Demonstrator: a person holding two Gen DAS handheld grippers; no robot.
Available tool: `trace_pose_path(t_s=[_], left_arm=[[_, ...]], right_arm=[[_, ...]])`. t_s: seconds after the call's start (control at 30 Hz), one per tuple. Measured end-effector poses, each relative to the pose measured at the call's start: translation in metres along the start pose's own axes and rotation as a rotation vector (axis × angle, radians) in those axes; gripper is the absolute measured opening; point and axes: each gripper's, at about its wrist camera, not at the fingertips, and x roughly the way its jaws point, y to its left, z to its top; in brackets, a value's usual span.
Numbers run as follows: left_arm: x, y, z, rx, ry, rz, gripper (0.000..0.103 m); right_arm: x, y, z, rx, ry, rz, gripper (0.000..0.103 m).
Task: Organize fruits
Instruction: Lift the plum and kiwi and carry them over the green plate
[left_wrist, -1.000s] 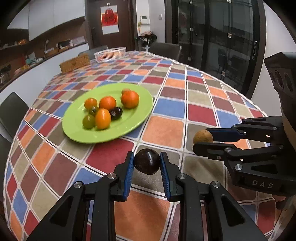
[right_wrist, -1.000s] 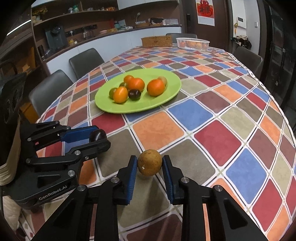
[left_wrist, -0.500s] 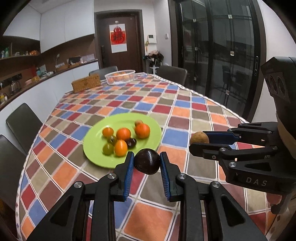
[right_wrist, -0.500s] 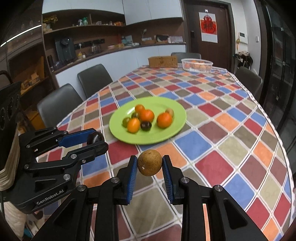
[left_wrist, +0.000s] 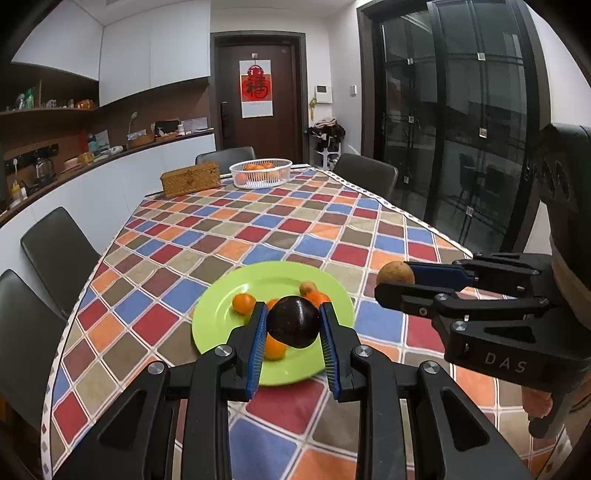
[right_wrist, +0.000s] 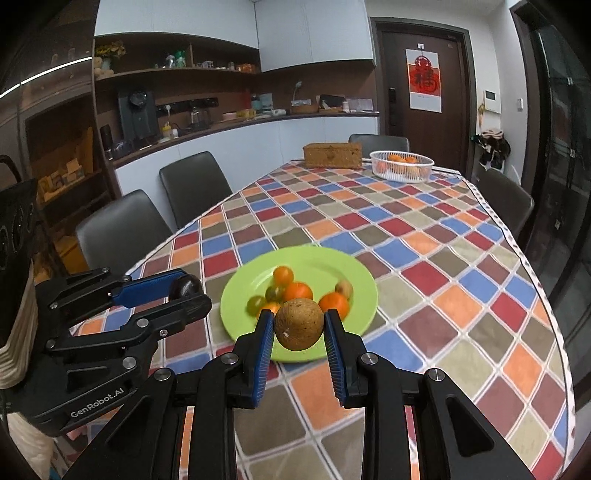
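My left gripper (left_wrist: 293, 328) is shut on a dark purple round fruit (left_wrist: 293, 321), held above the near part of the green plate (left_wrist: 266, 277). My right gripper (right_wrist: 299, 328) is shut on a tan round fruit (right_wrist: 299, 324), also held above the plate's (right_wrist: 314, 258) near edge. Each gripper shows in the other's view: the right one (left_wrist: 391, 280) with the tan fruit (left_wrist: 394, 272), the left one (right_wrist: 186, 293) with the dark fruit (right_wrist: 186, 287). The plate holds several small oranges (right_wrist: 298, 291) and green and brown fruits.
A checked cloth covers the long table (left_wrist: 295, 221). A white basket of oranges (left_wrist: 260, 171) and a wicker box (left_wrist: 190, 179) stand at the far end. Dark chairs (right_wrist: 118, 229) line the left side and far end. Glass doors (left_wrist: 461, 129) are on the right.
Both grippers have risen and tilted up with their fruits, so the plate now sits lower and farther in view. Both remain shut on their fruits.
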Motion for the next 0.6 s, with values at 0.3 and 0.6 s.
trace_pose_path(t_s=[0.3,0.6], left_arm=[[0.028,0.026,0.019,-0.039,0.024,0.010,0.028],[0.074,0.058,0.021,-0.112,0.099,0.009,0.028]], right_arm=[[0.032,-0.002,0.032,-0.022,0.000,-0.003,0.029],[0.086,-0.011,0.052,0.004,0.069,0.009,0.029]])
